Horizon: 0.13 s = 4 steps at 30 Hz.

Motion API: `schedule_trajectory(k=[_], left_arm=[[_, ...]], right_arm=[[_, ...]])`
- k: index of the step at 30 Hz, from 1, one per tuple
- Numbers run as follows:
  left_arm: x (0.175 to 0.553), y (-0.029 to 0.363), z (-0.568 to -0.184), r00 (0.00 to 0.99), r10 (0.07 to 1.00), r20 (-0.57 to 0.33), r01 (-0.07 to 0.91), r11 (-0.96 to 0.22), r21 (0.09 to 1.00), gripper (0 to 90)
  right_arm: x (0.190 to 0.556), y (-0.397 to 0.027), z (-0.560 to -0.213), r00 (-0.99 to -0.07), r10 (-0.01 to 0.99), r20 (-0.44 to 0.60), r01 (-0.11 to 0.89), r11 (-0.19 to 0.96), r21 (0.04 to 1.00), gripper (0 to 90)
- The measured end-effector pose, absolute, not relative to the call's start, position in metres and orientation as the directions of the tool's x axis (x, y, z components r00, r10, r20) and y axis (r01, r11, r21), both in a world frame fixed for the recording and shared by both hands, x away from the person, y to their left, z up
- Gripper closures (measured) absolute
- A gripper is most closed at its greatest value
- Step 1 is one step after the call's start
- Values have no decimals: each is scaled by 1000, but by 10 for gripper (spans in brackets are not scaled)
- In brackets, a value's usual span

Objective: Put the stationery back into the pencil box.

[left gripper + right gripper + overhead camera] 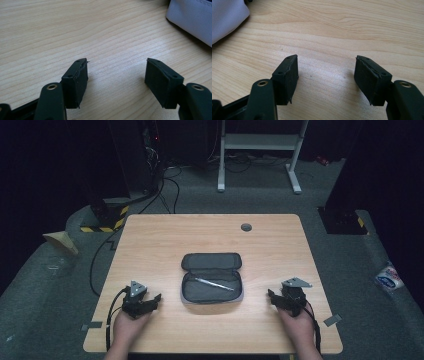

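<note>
Grey and zipped open, the pencil case [212,277] lies flat in the middle of the wooden counter [150,245], with a pen [214,284] inside its lower half. On one side of it, the left tongs [152,299] rest on the counter, spread wide with nothing between them, and a pale corner of the case [192,20] shows near them. On the other side, the right tongs [272,296] also sit wide apart and hold nothing.
</note>
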State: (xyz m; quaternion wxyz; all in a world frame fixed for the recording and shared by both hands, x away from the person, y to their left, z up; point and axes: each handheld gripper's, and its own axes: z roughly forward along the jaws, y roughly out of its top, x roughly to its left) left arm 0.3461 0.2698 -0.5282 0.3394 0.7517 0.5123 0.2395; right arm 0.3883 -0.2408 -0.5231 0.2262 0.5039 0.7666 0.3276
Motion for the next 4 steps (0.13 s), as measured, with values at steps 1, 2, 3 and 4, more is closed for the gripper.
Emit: schedule_trajectory(k=[1, 2, 3, 4], left_arm=[[346, 270, -528, 360, 933, 9, 609, -242, 755, 350], [346, 270, -528, 360, 933, 9, 610, -242, 755, 350], [345, 269, -528, 358, 934, 7, 609, -239, 756, 350], [345, 269, -528, 357, 934, 3, 610, -236, 756, 349]], right_arm=[[388, -241, -523, -390, 921, -17, 624, 278, 730, 355], [388, -241, -523, -390, 921, -16, 625, 278, 730, 355], [388, -241, -523, -390, 921, -16, 625, 278, 730, 355], [388, -241, -523, -390, 921, -17, 624, 278, 730, 355]])
